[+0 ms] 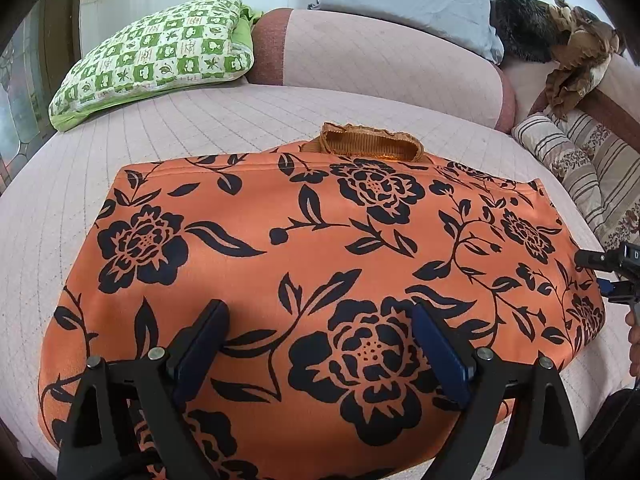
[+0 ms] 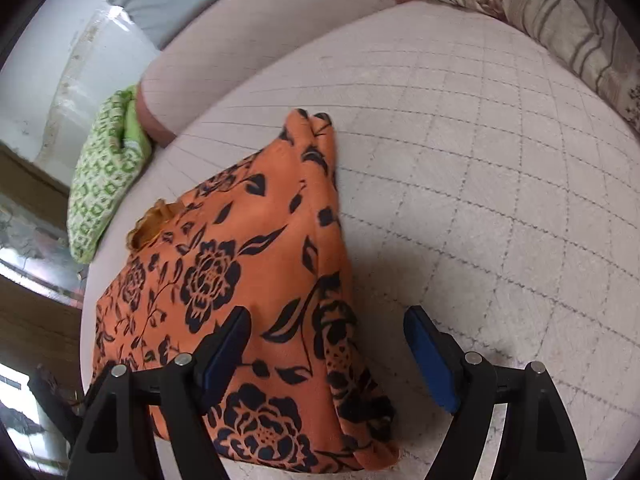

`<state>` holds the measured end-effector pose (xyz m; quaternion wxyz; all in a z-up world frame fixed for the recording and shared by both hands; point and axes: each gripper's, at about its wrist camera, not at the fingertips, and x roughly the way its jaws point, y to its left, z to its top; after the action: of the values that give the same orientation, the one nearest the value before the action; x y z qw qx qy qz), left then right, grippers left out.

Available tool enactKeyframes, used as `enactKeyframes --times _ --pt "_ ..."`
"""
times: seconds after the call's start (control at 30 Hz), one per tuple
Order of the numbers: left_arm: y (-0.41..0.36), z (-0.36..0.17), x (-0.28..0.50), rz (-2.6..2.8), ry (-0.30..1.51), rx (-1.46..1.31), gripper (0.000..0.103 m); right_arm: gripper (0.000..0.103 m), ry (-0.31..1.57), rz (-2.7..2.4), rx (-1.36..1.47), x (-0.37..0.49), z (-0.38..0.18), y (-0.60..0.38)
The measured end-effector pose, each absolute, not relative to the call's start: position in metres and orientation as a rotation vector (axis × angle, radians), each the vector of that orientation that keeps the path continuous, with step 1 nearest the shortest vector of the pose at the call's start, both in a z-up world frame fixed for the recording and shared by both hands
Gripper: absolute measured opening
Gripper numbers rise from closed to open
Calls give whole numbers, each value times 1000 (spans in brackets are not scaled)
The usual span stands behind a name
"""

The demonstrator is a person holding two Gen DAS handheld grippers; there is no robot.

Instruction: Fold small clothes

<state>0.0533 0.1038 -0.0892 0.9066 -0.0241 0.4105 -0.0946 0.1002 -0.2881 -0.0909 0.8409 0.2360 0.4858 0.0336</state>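
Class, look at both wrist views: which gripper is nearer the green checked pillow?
Left. The left gripper hovers over the orange garment's near half, the pillow up-left beyond it. The right gripper sits at the garment's far right edge, opposite the pillow.

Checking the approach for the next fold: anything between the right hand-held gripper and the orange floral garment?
Nothing visible. The right hand-held gripper is open directly over the right edge of the orange floral garment, with only bare quilted bed cover beside it. The green pillow lies at the far side, clear of the path.
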Motion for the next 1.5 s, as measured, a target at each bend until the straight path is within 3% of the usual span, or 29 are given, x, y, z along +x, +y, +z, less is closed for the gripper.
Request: enactKeyframes --times 0.2,0.37,0.43,0.57,0.63,0.73,0.9,0.97,1.0,1.3,1.4,1.5 --pt "104 -90 52 -197 846 -41 93 73 1037 157 508 107 -88 -278" --pt "103 -90 53 -194 847 -39 93 20 1085 153 520 117 -103 -272" --pt "103 -90 53 -193 846 -37 93 19 1050 151 442 112 -84 -261" --pt "101 -90 54 -192 849 -33 93 19 1041 110 389 111 -77 -256" --pt "103 -89 55 -199 853 -43 93 27 1104 78 436 115 -103 -263" --pt "111 -83 53 -211 839 -97 93 36 1040 44 427 105 -83 -262" --pt "129 -61 42 -180 783 -139 93 37 934 23 282 84 -36 -238" --pt "142 -48 33 -169 771 -170 93 54 905 86 277 80 -23 -220" --pt "153 -42 27 -159 764 -196 93 69 901 135 273 81 -21 -208" --pt "277 -46 -16 25 809 -501 93 69 940 145 297 98 -52 -194" --pt "293 -70 -9 -40 897 -633 93 69 1058 135 308 105 -88 -200" --pt "288 -82 -7 -54 948 -668 92 69 1041 159 325 102 -91 -203"
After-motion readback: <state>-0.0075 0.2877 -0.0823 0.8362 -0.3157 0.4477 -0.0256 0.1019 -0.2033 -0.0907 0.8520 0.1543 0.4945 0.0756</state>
